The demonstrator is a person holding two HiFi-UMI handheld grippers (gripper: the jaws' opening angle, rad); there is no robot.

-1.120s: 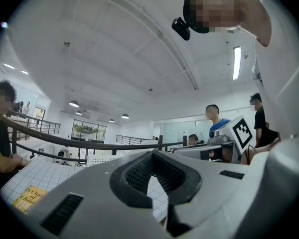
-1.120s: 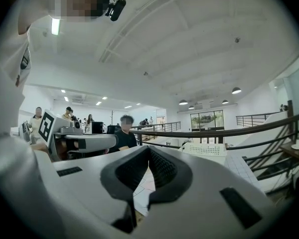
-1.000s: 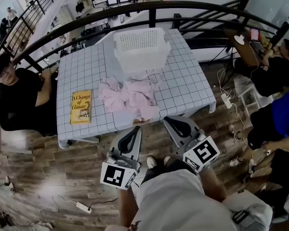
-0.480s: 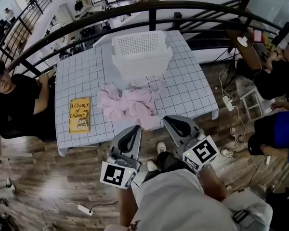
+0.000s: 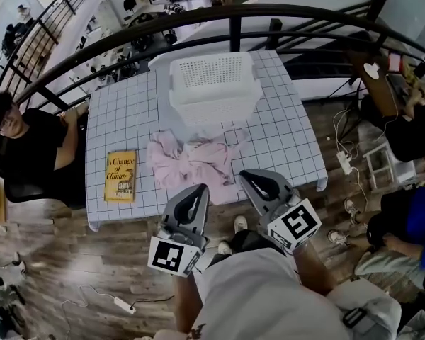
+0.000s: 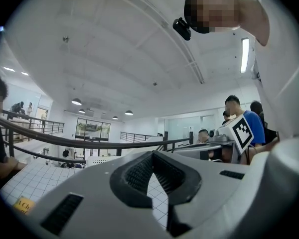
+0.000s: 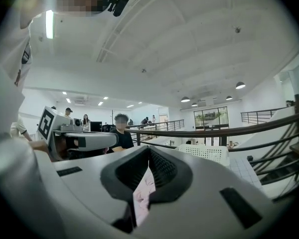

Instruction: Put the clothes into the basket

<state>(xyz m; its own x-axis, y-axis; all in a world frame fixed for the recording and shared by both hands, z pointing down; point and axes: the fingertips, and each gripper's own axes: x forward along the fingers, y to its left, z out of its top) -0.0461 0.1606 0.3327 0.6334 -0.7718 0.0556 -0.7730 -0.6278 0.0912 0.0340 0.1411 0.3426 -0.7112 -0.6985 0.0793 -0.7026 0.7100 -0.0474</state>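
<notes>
A crumpled heap of pink clothes (image 5: 191,160) lies on the grid-patterned table (image 5: 120,119), near its front edge. Just behind the heap stands the white perforated basket (image 5: 214,83); nothing shows inside it. My left gripper (image 5: 198,190) and right gripper (image 5: 246,176) hover side by side at the table's front edge, just short of the clothes. Both are shut with nothing in them. In the left gripper view the shut jaws (image 6: 152,156) point over the table. In the right gripper view a strip of pink cloth (image 7: 142,198) shows through the gap below the shut jaws (image 7: 149,151), with the basket (image 7: 204,152) beyond.
A yellow book (image 5: 120,176) lies on the table's left side. A person in black (image 5: 28,154) sits at the left edge of the table. A black railing (image 5: 198,20) curves behind the table. Other people sit at the right, and cables and a power strip (image 5: 120,304) lie on the wooden floor.
The table, clothes and basket have slid slightly lower in the head view, so the gripper tips now reach the table's front edge. Both grippers have stayed shut.
</notes>
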